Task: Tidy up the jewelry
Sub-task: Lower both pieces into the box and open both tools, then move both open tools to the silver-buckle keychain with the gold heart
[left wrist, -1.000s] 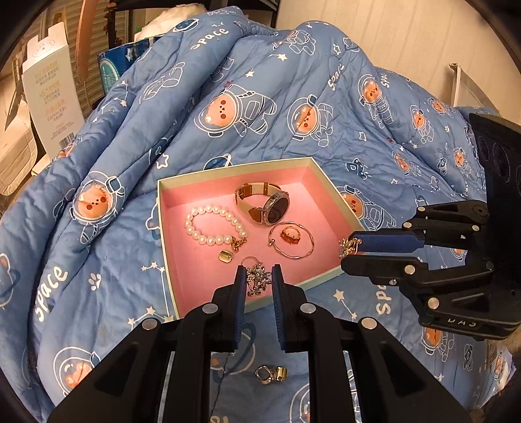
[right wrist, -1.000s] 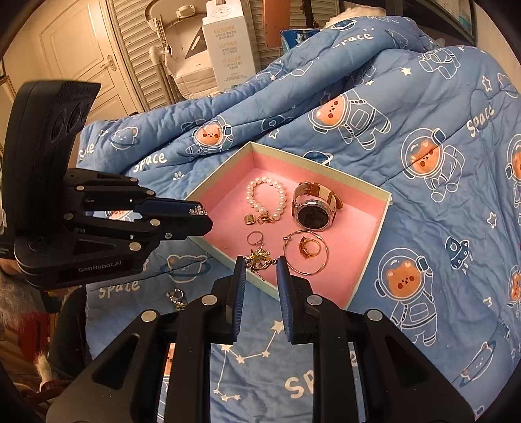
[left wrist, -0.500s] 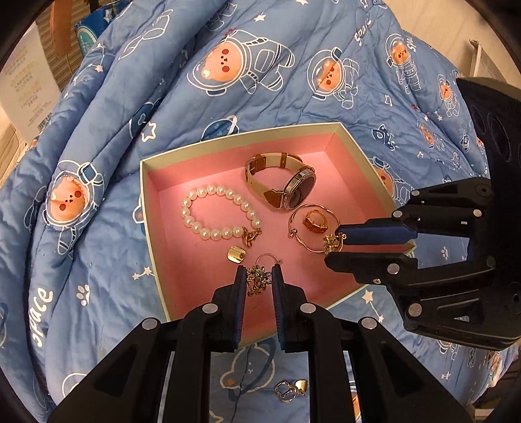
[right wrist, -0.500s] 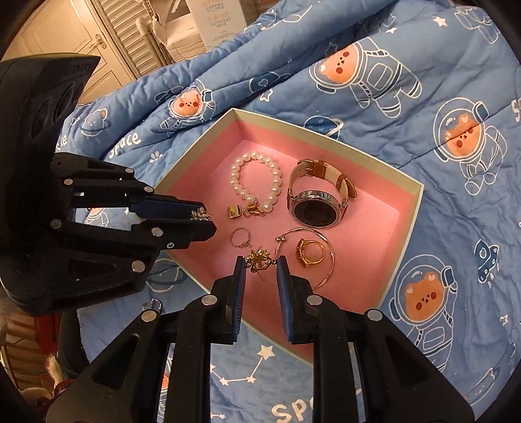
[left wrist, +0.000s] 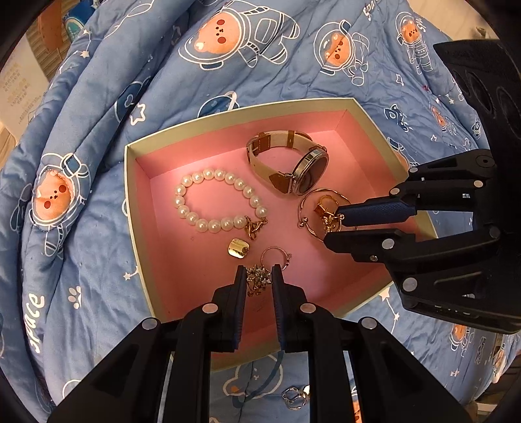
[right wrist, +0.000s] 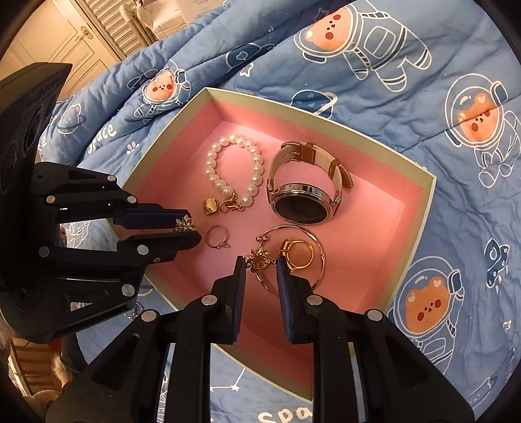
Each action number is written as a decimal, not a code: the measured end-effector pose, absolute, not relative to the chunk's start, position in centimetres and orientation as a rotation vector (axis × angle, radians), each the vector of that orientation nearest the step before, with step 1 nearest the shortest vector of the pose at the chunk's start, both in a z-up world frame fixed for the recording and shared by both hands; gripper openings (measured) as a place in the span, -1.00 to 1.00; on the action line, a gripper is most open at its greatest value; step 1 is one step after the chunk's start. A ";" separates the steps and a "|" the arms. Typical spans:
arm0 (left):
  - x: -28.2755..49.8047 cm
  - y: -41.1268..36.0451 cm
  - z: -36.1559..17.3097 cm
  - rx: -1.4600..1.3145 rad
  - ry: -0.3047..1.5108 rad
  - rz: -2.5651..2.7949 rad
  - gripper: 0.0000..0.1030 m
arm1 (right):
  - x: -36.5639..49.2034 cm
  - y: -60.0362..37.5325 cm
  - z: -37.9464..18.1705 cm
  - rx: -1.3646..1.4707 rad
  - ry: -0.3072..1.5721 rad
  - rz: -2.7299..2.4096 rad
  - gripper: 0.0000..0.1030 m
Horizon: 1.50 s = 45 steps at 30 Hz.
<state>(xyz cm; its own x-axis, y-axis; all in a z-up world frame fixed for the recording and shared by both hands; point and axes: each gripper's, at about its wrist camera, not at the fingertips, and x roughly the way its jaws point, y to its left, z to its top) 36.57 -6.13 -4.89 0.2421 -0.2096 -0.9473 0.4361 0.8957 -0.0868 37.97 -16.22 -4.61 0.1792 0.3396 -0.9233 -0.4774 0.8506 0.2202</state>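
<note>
A pink-lined box (left wrist: pixel 128 182) (right wrist: pixel 420 201) on a blue quilt holds a pearl bracelet (left wrist: pixel 215 201) (right wrist: pixel 232 169), a watch (left wrist: pixel 293 162) (right wrist: pixel 306 195), a gold bangle (left wrist: pixel 307 224) (right wrist: pixel 320 257) with a gold ring (right wrist: pixel 298 252) inside it, a thin ring (left wrist: pixel 275 257) (right wrist: pixel 216 239) and a gold charm (left wrist: pixel 238 249) (right wrist: pixel 211 205). My left gripper (left wrist: pixel 258 278) (right wrist: pixel 189 229) is shut on a flower earring (left wrist: pixel 258 279) (right wrist: pixel 185 224) over the box's near edge. My right gripper (right wrist: pixel 260 262) (left wrist: pixel 332 224) is shut on a second flower earring (right wrist: pixel 259 258) (left wrist: pixel 330 221) above the bangle.
A small silver and gold piece (left wrist: pixel 294 395) lies on the quilt (left wrist: pixel 81 260) outside the box, under my left gripper. A white carton (left wrist: pixel 18 88) stands at the far left, and louvred doors (right wrist: pixel 120 29) and a door (right wrist: pixel 49 48) stand behind the bed.
Both grippers have moved forward and down over the box, each still holding its earring. The box and its contents have not moved.
</note>
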 end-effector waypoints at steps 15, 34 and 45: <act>36.2 -5.2 -2.7 0.155 1.168 -0.447 -0.36 | 37.9 -15.6 -4.0 -0.136 1.234 0.571 -0.23; 26.9 1.5 -0.1 -0.052 0.863 -0.306 0.71 | 26.9 -16.4 0.8 -0.075 0.918 0.618 0.23; 22.0 3.7 -4.1 -0.150 0.896 -0.247 0.71 | 22.6 -13.0 -3.8 -0.159 0.952 0.693 0.03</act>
<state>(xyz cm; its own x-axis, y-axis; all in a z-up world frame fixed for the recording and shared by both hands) 21.95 3.73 -4.07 0.5989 -0.2742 -0.7524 0.1497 0.9613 -0.2312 22.63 -12.99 -3.76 0.3841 0.4741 -0.7923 -0.6085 0.7753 0.1689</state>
